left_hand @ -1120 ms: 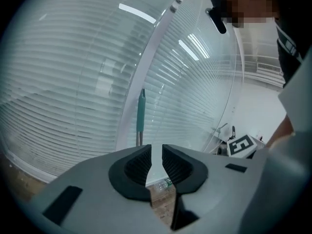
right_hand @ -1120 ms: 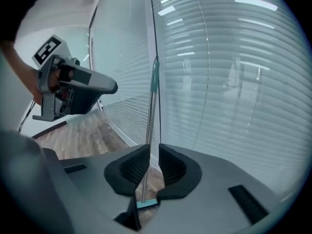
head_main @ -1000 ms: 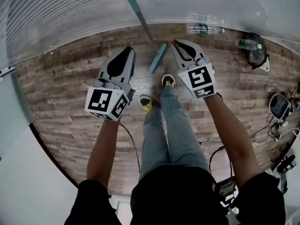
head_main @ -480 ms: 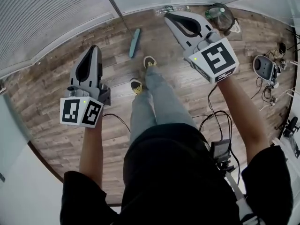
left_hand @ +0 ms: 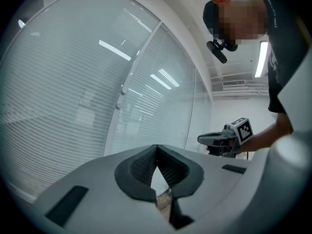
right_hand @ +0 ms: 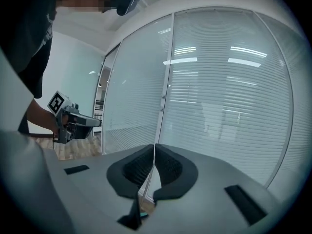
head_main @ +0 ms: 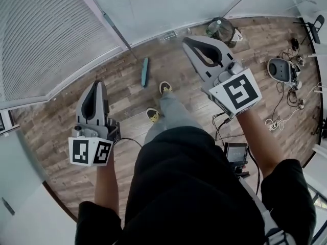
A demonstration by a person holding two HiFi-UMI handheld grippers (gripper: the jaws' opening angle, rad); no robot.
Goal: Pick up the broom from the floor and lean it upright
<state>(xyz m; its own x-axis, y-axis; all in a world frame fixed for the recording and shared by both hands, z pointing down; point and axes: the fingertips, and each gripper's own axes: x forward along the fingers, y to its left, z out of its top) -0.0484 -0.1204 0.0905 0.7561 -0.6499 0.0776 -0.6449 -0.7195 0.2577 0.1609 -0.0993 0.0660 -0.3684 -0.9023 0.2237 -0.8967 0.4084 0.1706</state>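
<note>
Head view: the broom [head_main: 144, 71] stands apart from both tongs. Its teal head is on the floor [head_main: 61, 131] at 11 o'clock from the shoes [head_main: 164, 88]. Its handle runs on toward 11 o'clock and appears to rest against the glass partition [head_main: 168, 9].

Step in hand: judged from this, the lean is made and the broom is released.

Next move: keep both tongs clear of the handle and confirm that the head does not slide on the wood.

Left tongs [head_main: 97, 82]: clenched, nothing between them.
Right tongs [head_main: 186, 40]: clenched, likewise empty.

Pose: both forearms reach forward, with the tongs about level and well above the floor. The left is at 9 o'clock of the body and the right at 1 o'clock. The marker cubes face the camera.
</note>
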